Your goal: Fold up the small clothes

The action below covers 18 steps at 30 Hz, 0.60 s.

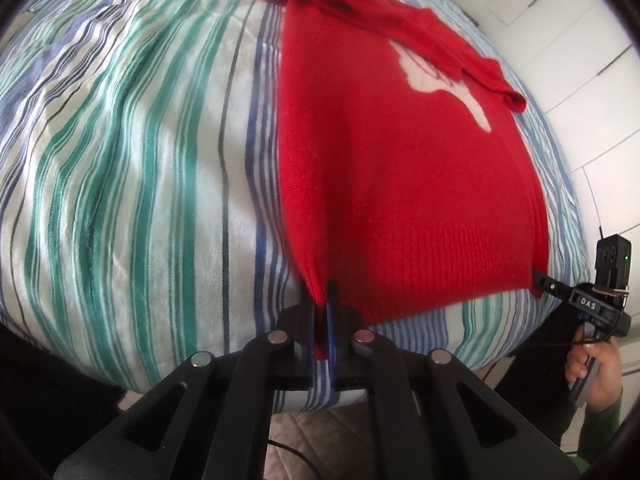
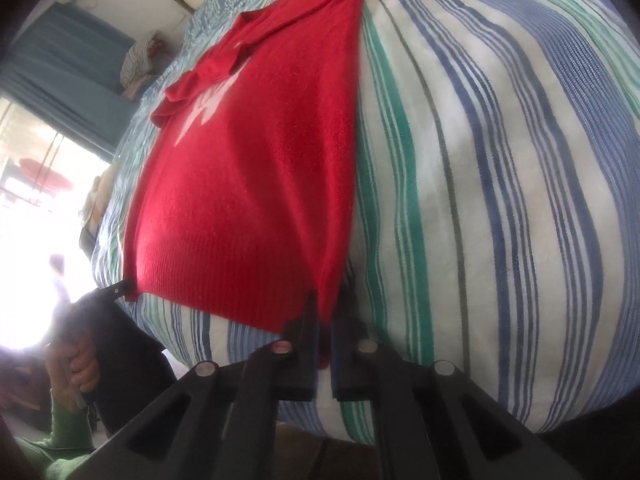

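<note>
We find the red sweater (image 1: 400,200) laid flat on the striped bedcover (image 1: 120,160), lengthwise away from the person, hem at the near edge of the bed; one sleeve (image 1: 440,44) is folded across the chest, partly covering a white motif (image 1: 436,80); the neck end lies bunched at the far side. In the left wrist view the left gripper (image 1: 322,292) is clamped on the near-left hem corner; red knit is pinched between its fingers, which stand nearly together; a strip of fabric runs down between them. The right gripper (image 1: 538,280) shows at the far hem corner in the same view, its tip at the cloth edge, held by a hand (image 1: 592,368) in a green sleeve (image 1: 600,424). In the right wrist view the right gripper (image 2: 324,312) is likewise closed on its own hem corner, red cloth squeezed between the pads; the left gripper (image 2: 120,290) appears at the opposite corner. The hem lies stretched between the two corners, close to the bed's edge; white cupboard doors (image 1: 560,20) stand beyond the bed on one side, a bright window (image 2: 36,168) and blue curtain (image 2: 68,64) on the other.
</note>
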Motion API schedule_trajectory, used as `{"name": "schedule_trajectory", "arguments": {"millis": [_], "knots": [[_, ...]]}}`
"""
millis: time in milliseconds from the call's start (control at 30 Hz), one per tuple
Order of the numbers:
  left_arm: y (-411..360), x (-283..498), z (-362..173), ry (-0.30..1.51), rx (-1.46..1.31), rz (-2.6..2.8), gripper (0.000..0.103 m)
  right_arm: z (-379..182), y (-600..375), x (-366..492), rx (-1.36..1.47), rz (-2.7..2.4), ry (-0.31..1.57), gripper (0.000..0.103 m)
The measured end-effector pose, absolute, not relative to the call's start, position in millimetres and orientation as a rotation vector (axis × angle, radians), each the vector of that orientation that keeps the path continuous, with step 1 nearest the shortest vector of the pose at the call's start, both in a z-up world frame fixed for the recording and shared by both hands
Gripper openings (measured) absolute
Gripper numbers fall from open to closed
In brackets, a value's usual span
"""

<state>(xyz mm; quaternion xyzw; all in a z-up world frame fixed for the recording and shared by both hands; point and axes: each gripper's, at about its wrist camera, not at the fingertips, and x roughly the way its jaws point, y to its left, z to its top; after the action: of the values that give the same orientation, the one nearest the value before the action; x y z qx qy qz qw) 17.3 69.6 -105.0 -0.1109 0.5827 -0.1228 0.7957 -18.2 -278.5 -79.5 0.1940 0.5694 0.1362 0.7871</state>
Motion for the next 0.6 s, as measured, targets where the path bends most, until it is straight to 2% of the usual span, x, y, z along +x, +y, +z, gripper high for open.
{"name": "schedule_trajectory", "arguments": {"millis": [600], "knots": [[53.0,14.7,-108.4,1.203,-0.182,-0.221,0.006,-73.7,-257.4,-18.8,0.303,0.227,1.179,0.003]]}}
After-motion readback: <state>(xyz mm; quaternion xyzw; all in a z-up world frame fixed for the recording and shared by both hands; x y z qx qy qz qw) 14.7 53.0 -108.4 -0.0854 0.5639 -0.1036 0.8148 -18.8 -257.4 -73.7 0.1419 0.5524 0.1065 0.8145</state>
